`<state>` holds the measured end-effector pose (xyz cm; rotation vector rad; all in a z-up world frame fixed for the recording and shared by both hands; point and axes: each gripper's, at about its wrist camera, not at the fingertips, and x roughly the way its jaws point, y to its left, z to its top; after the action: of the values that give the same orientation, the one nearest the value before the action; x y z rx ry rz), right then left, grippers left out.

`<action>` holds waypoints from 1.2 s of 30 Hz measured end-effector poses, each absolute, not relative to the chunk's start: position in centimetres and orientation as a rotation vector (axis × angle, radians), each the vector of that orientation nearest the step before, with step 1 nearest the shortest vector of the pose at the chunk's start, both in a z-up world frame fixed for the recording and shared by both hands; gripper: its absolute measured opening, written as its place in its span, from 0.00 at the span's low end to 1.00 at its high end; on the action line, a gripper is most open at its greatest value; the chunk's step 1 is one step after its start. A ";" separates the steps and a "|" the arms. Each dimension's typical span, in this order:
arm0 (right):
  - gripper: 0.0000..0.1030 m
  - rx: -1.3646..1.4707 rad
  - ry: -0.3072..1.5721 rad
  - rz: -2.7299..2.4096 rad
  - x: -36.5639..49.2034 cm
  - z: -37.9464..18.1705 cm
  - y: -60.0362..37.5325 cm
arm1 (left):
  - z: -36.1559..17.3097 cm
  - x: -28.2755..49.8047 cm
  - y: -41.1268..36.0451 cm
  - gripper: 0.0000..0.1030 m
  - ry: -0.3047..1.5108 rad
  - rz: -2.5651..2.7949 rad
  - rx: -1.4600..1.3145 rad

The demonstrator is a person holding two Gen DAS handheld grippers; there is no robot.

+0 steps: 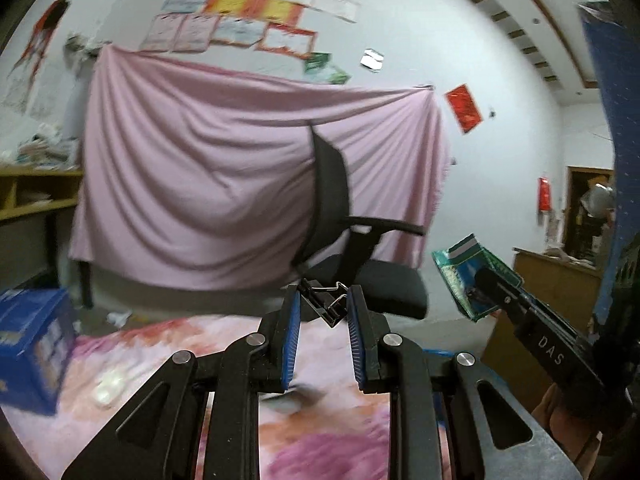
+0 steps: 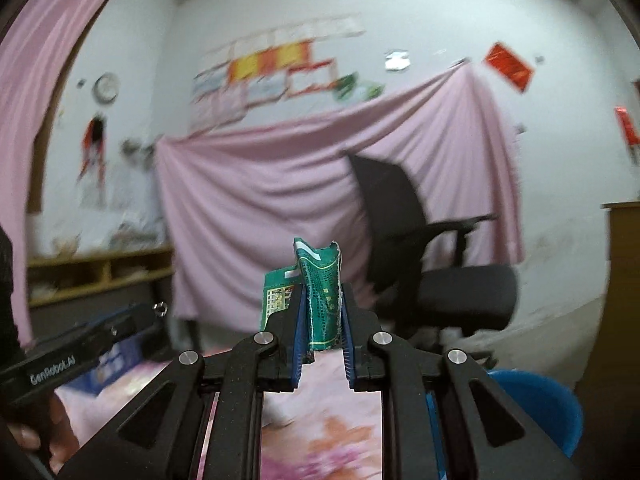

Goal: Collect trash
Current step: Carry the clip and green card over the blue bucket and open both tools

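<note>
The left gripper (image 1: 323, 308) points roughly level across the room, its blue-padded black fingers clamped on a small black metal binder clip (image 1: 325, 305) with wire handles — the clip sits tilted between the fingertips, held up in the air above a table covered by a pink, orange and white floral cloth (image 1: 320, 436).

The right gripper (image 2: 323, 312) is likewise closed on its load: a crumpled green foil snack wrapper (image 2: 320, 296) stands upright between the blue pads, its torn top edge rising above the fingertips and a second flap of the same wrapper poking out to the left of the left finger. In the left wrist view the same wrapper shows at the right, pinched at the tip of the other gripper, well apart from the clip.

Beyond both grippers stands a black mesh-backed office chair (image 1: 352, 248) with armrests, in front of a large pale pink sheet (image 1: 208, 168) draped against the white wall. Coloured paper sheets (image 1: 248, 16) are pinned above the sheet. A blue cardboard box (image 1: 36, 344) lies at the left edge of the table in the left wrist view, and a blue plastic bin (image 2: 536, 404) sits low at the right in the right wrist view, beside the table. Both views are blurred.
</note>
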<state>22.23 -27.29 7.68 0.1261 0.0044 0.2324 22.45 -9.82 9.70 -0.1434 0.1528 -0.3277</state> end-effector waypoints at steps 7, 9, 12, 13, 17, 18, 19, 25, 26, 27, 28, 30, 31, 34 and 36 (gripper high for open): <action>0.15 0.236 -0.012 0.062 22.8 8.0 -34.0 | 11.5 25.4 -17.4 0.19 0.159 -0.468 -0.082; 0.15 0.266 0.007 0.016 23.1 7.8 -35.8 | 11.6 26.2 -19.2 0.19 0.173 -0.501 -0.077; 0.16 0.283 0.043 -0.032 23.7 7.1 -37.9 | 11.4 27.9 -21.8 0.19 0.216 -0.548 -0.089; 0.16 0.285 0.057 -0.037 23.9 6.7 -38.4 | 11.3 28.3 -22.5 0.19 0.234 -0.560 -0.095; 0.16 0.316 0.135 -0.066 25.1 5.4 -40.4 | 10.3 30.8 -25.0 0.19 0.339 -0.596 -0.115; 0.16 0.321 0.162 -0.074 25.5 5.0 -40.8 | 10.0 31.4 -25.6 0.19 0.368 -0.596 -0.113; 0.16 0.324 0.176 -0.078 25.7 4.8 -41.2 | 9.6 32.2 -26.2 0.19 0.400 -0.598 -0.115; 0.17 0.352 0.269 -0.094 27.1 3.6 -42.6 | 7.7 35.5 -28.2 0.19 0.577 -0.604 -0.145; 0.17 0.358 0.283 -0.095 27.3 3.3 -42.8 | 7.4 35.9 -28.4 0.19 0.604 -0.606 -0.149; 0.18 0.365 0.298 -0.096 27.5 3.1 -43.1 | 7.2 36.4 -28.6 0.19 0.631 -0.608 -0.154; 0.18 0.373 0.310 -0.097 27.6 2.8 -43.3 | 7.0 36.9 -28.8 0.19 0.651 -0.606 -0.161; 0.18 0.384 0.327 -0.098 27.9 2.6 -43.6 | 6.6 37.2 -28.8 0.19 0.675 -0.604 -0.181; 0.18 0.387 0.335 -0.100 28.1 2.5 -43.6 | 6.5 37.3 -28.8 0.19 0.685 -0.604 -0.184; 0.22 0.400 0.354 -0.100 28.3 2.1 -43.9 | 6.3 37.3 -28.8 0.28 0.707 -0.592 -0.181; 0.28 0.403 0.361 -0.098 28.4 2.0 -44.0 | 6.2 37.2 -28.5 0.34 0.702 -0.587 -0.195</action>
<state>28.40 -43.99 2.04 0.4029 0.3608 -0.0983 37.22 -28.55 6.22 -0.1951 0.7017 -0.5867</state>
